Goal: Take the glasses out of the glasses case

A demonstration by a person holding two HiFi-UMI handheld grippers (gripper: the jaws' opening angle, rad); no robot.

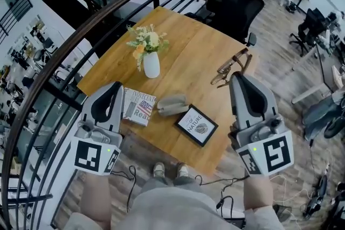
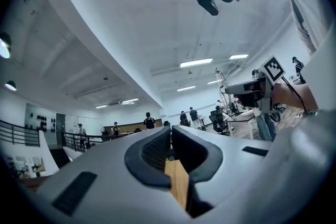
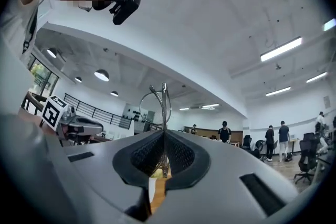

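In the head view the grey glasses case (image 1: 172, 105) lies on the wooden table (image 1: 188, 46), between a magazine and a framed card. The thin-framed glasses (image 1: 232, 64) hang in the air over the table's right part, with my right gripper (image 1: 237, 76) shut on them. In the right gripper view the metal frame of the glasses (image 3: 160, 98) sticks up from between the closed pads of that gripper (image 3: 164, 136). My left gripper (image 1: 117, 85) is raised over the table's left corner, shut and holding nothing; in its own view the jaws of the left gripper (image 2: 170, 136) meet with nothing between them.
A white vase of flowers (image 1: 150, 56) stands mid-table. A magazine (image 1: 138, 106) and a black-framed card (image 1: 197, 125) lie near the front edge. A dark railing (image 1: 81, 35) curves along the left. Office chairs (image 1: 240, 2) stand behind the table, and people are at desks farther back.
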